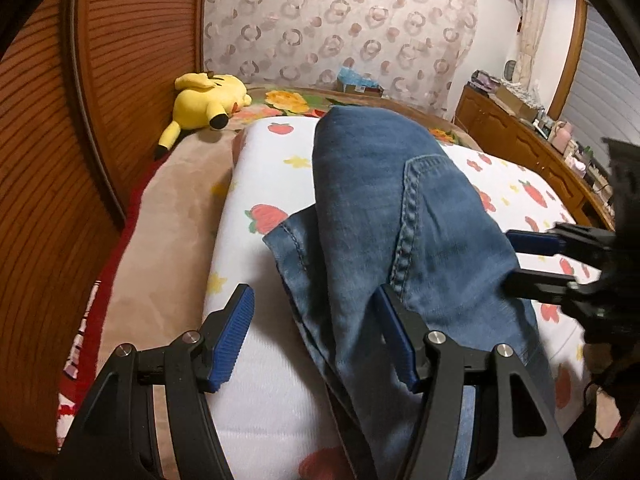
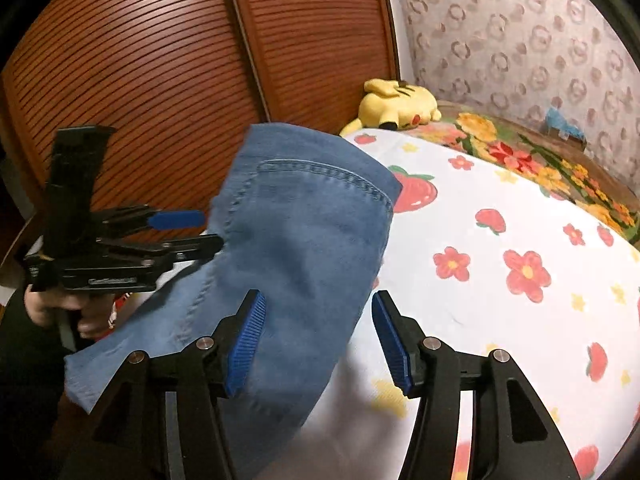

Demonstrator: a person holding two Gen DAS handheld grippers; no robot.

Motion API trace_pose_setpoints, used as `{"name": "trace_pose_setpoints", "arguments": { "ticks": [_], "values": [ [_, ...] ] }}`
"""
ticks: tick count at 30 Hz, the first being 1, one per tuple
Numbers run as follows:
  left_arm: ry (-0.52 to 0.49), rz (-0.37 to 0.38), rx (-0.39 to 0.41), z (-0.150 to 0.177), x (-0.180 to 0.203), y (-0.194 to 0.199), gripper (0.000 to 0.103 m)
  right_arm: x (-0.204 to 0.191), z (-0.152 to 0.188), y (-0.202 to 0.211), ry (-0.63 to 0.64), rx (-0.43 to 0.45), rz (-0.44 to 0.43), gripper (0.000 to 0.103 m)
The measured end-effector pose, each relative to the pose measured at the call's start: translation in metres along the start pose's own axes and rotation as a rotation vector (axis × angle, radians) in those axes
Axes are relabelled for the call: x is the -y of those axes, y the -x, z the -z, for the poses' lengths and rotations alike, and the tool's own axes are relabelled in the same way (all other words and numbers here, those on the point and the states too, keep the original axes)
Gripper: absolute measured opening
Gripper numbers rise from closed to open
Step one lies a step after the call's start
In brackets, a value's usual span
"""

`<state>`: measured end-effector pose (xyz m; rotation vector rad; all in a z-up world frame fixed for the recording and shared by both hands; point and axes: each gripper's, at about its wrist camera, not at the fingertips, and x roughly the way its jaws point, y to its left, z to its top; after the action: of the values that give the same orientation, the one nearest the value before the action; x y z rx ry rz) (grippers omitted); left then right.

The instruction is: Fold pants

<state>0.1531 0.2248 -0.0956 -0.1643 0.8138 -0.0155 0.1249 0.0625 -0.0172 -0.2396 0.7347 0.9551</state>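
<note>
Bed (image 1: 168, 208): fills the lower part of both views, with a tan blanket along its left side in the left wrist view and a flowered cover at the far end.

Wooden slatted doors (image 2: 140, 80): reddish brown, standing behind the bed on the left.

Curtain (image 1: 340, 20): pale, printed with ring shapes, hanging beyond the far end of the bed.

White sheet (image 1: 264, 184): printed with strawberries and small flowers, spread over the middle of the bed under the jeans.

Jeans (image 1: 372, 216): blue denim, lying lengthwise on the white sheet. A stitched seam runs down the middle, and a hemmed edge sticks out on the left side. In the right wrist view the denim (image 2: 304, 240) looks lifted and blurred, with a stitched pocket edge across its top.

Wooden dresser (image 1: 532, 148): along the right wall, cluttered with small items too small to identify.

Left gripper (image 1: 316, 336): black frame, blue ribbed pads, jaws spread wide and holding nothing. The left pad is over the sheet; the right pad is against the denim. Seen from the right wrist (image 2: 200, 230), its fingers point at the edge of the jeans.

Right gripper (image 2: 318, 340): same build, jaws apart, empty. Its left pad overlaps the denim, its right pad is over the sheet. In the left wrist view (image 1: 524, 260) its fingers reach the right edge of the jeans.

Yellow plush toy (image 1: 208, 100): lying at the far left corner of the bed, well apart from the jeans.
</note>
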Motion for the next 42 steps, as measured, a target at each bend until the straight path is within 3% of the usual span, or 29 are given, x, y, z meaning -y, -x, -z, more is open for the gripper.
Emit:
{"name": "trace_pose_setpoints", "arguments": {
  "ticks": [12, 19, 24, 28, 29, 30, 34, 42],
  "values": [
    [0.028, 0.056, -0.050, 0.000, -0.006, -0.024, 0.063, 0.020, -0.018, -0.031, -0.041, -0.053, -0.106, 0.064],
    [0.034, 0.043, -0.053, 0.000, -0.002, -0.025, 0.063, 0.029, -0.017, -0.035, -0.046, -0.054, -0.140, 0.064],
    [0.052, 0.087, -0.054, 0.000, -0.003, -0.025, 0.046, 0.038, -0.021, -0.042, -0.063, -0.056, -0.160, 0.064],
    [0.043, 0.109, -0.058, 0.001, 0.001, -0.023, 0.029, 0.036, -0.024, -0.045, -0.055, -0.057, -0.189, 0.044],
    [0.046, 0.135, -0.061, 0.001, 0.002, -0.023, 0.018, 0.036, -0.026, -0.044, -0.050, -0.053, -0.196, 0.035],
    [0.048, 0.150, -0.066, 0.001, 0.003, -0.021, 0.016, 0.035, -0.028, -0.041, -0.042, -0.047, -0.205, 0.027],
    [0.053, 0.151, -0.043, -0.003, 0.002, -0.013, 0.012, 0.017, -0.042, -0.030, 0.047, -0.014, -0.197, 0.022],
    [0.082, 0.120, 0.098, -0.036, -0.021, 0.030, 0.012, -0.006, -0.094, -0.016, 0.136, 0.078, -0.256, 0.021]
  ]
}}
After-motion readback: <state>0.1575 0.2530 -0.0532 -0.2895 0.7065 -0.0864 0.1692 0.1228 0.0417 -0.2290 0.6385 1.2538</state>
